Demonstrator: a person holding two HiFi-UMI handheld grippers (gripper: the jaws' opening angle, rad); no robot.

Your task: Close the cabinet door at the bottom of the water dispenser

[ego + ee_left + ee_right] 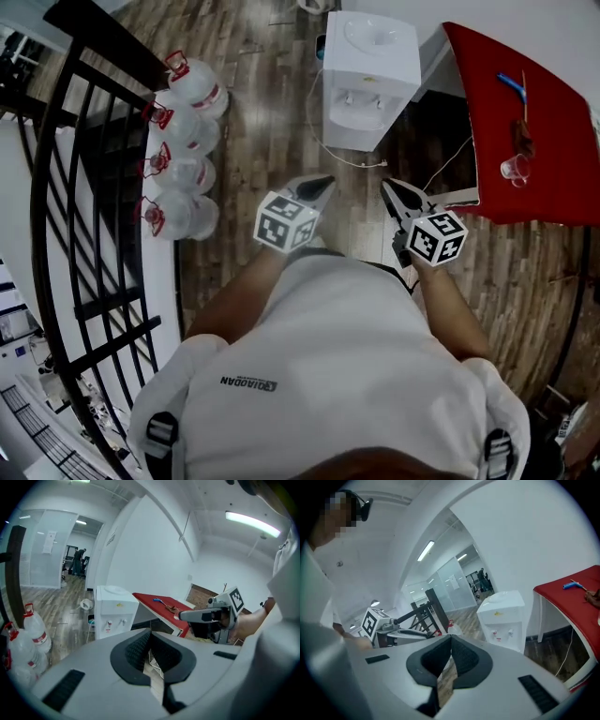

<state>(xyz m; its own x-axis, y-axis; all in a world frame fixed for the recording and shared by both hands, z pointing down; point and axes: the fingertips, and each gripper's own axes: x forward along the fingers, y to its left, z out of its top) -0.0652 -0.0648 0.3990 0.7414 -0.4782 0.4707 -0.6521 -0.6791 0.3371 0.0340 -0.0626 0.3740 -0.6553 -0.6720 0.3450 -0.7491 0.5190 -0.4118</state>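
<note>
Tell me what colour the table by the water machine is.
Red. The table shows best in the head view.

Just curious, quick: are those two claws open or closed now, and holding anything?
Left gripper: closed, tips together, holding nothing.
Right gripper: closed, tips together, holding nothing.
</note>
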